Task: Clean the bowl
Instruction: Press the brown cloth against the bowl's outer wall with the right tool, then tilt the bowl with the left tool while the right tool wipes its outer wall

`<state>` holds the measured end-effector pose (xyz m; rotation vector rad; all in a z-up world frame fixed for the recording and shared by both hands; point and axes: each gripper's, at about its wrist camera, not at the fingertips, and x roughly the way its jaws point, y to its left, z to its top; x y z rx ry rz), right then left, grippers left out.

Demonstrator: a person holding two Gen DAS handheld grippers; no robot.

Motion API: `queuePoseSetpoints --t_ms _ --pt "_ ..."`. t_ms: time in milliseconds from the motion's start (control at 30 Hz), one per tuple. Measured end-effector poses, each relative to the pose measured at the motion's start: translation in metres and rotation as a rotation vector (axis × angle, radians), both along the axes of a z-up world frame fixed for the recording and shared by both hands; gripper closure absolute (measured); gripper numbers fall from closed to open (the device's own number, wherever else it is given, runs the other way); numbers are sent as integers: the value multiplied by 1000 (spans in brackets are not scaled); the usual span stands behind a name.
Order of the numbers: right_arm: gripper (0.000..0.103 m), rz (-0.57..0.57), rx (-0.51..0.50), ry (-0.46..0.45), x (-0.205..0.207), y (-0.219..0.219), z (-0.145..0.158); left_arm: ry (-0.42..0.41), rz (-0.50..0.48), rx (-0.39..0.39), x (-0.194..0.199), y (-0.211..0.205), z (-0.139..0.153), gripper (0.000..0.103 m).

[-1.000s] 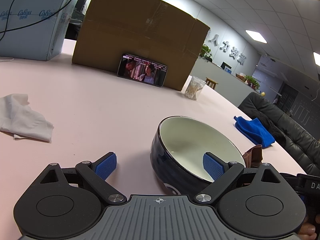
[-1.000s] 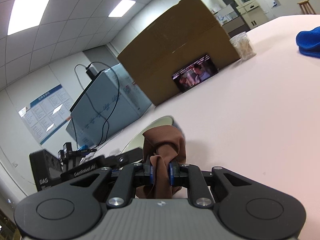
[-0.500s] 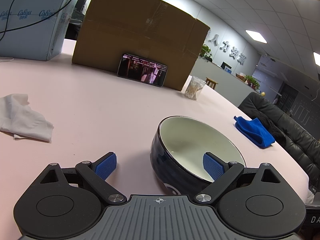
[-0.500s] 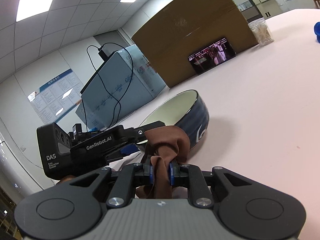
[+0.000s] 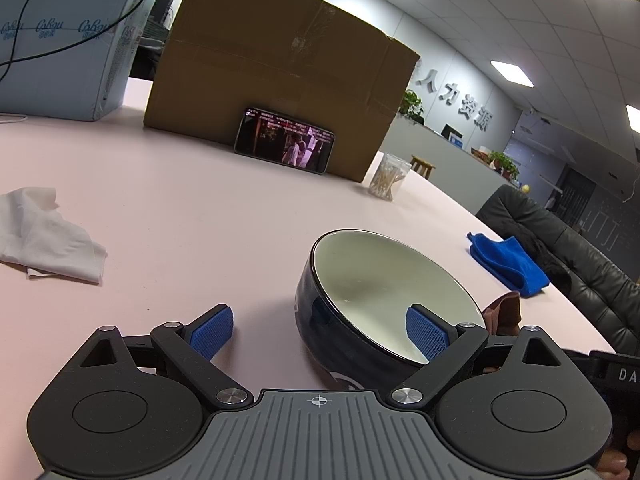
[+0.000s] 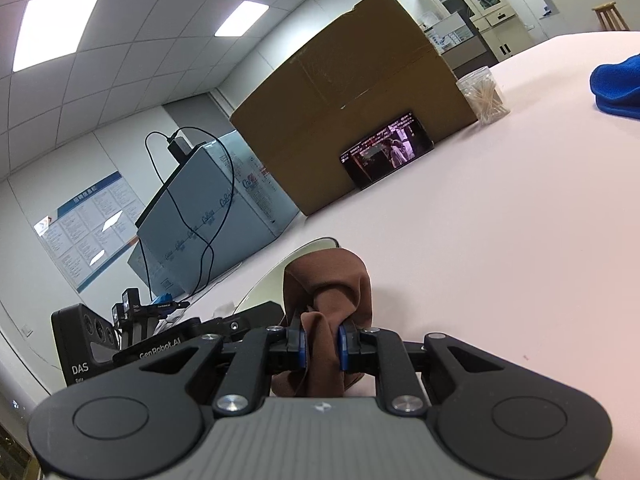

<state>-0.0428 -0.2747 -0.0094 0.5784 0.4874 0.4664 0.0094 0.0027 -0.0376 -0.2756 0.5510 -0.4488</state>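
While the left gripper (image 5: 318,330) stands with jaws wide astride the near wall of the bowl (image 5: 384,304) on the bench (image 5: 200,216), the right gripper (image 6: 322,346), jaws clamped on a brown cloth (image 6: 332,280), sits just right of the bowl.

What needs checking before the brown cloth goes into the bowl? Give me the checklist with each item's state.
1. Brown cloth clamped in the right gripper: ok, both pads pinch it.
2. Left gripper securing the bowl: not ok; the jaws stand wide, one finger inside the rim, the other off to the side on the pink table.
3. Bowl upright for wiping: not ok, it is tilted.
4. Bowl interior free of objects: ok, only the white glaze shows.
5. Cloth touching the bowl: cannot tell; it sits close to the rim.
6. Space around the bowl: ok; white tissue and blue cloth lie apart.
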Motion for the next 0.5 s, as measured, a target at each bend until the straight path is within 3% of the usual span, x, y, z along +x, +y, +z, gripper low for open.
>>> queuePoseSetpoints --t_ms 300,500 --pt "85 109 -23 12 -2 25 -2 0 0 1 0 0 0 8" --pt "85 100 -12 15 -3 23 0 -1 -1 -3 0 -1 0 8"
